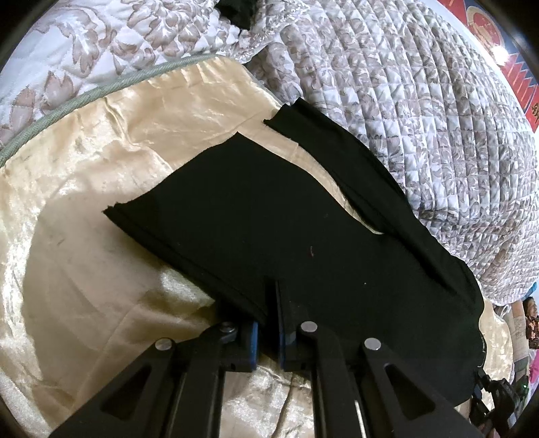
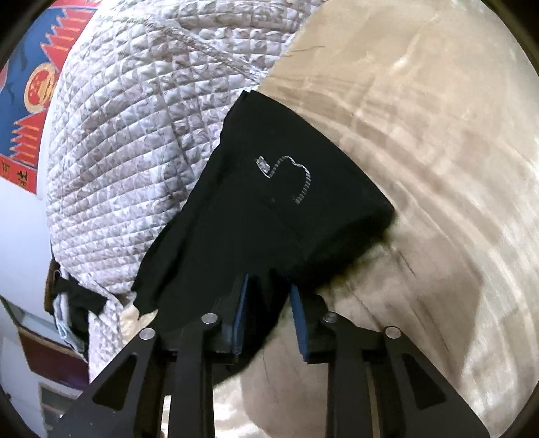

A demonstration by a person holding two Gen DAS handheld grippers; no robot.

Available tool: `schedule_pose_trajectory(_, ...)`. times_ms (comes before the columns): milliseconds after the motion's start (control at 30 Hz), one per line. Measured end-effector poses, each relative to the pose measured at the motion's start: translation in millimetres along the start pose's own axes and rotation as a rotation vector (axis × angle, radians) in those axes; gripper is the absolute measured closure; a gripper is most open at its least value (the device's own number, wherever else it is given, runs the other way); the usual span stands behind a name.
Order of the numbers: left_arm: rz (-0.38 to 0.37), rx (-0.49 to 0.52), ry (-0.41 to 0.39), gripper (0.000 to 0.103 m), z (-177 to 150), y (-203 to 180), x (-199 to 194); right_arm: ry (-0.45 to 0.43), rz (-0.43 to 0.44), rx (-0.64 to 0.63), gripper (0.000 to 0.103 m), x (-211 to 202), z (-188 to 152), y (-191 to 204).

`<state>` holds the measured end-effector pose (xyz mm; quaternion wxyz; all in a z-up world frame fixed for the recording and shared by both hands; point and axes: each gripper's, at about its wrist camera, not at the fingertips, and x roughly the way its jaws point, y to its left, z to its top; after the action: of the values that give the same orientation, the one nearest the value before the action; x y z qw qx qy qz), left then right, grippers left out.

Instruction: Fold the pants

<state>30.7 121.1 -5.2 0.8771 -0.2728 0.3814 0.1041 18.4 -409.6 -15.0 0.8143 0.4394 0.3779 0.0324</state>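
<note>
Black pants (image 1: 269, 219) lie across a cream satin sheet (image 1: 101, 269), both leg ends pointing away from me, the right leg reaching onto the quilt. My left gripper (image 1: 269, 296) is shut on the near edge of the pants, and the dark cloth runs between its blue pads. In the right wrist view the waist part of the pants (image 2: 286, 209), with a silver stitched emblem (image 2: 289, 178), hangs bunched and slightly raised off the sheet. My right gripper (image 2: 269, 296) is shut on this bunch, which fills the narrow gap between its pads.
A quilted floral bedspread (image 1: 421, 101) piles up beside the sheet, seen also as the quilt (image 2: 134, 134) on the left. A red and blue wall hanging (image 2: 33, 84) lies beyond it. Another dark cloth (image 1: 232, 13) sits at the far edge of the bed.
</note>
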Motion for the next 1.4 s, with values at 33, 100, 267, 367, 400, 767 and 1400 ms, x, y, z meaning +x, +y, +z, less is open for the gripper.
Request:
schedule_pose_trajectory(33, 0.003, 0.003, 0.000, 0.095, 0.2, -0.4, 0.5, -0.003, 0.006, 0.006, 0.078, 2.2, 1.1, -0.6)
schedule_pose_trajectory(100, 0.008, 0.005, 0.000, 0.097, 0.8, -1.6, 0.6, -0.009, 0.015, 0.008, 0.078, 4.4, 2.8, -0.6)
schedule_pose_trajectory(267, -0.005, 0.017, -0.015, 0.099, 2.1, -4.2, -8.0, -0.026, 0.021, 0.007, 0.100, -6.7, 3.3, 0.7)
schedule_pose_trajectory(367, -0.031, 0.032, -0.043, 0.099, 3.2, -6.8, -26.9, -0.040, 0.034, -0.010, 0.101, -19.3, 3.1, 7.8)
schedule_pose_trajectory(400, -0.041, 0.038, -0.052, 0.099, 2.6, -7.0, -35.0, -0.045, 0.043, -0.020, 0.101, -27.2, 2.3, 11.7)
schedule_pose_trajectory(767, -0.047, 0.020, -0.008, 0.099, -52.9, 26.4, -95.4, -0.021, 0.023, -0.075, 0.101, -101.8, -31.2, 11.5)
schedule_pose_trajectory(1400, 0.134, 0.057, -0.043, 0.091, -77.5, 39.2, -142.3, 0.061, -0.160, -0.043, 0.080, -121.6, -61.4, -29.8)
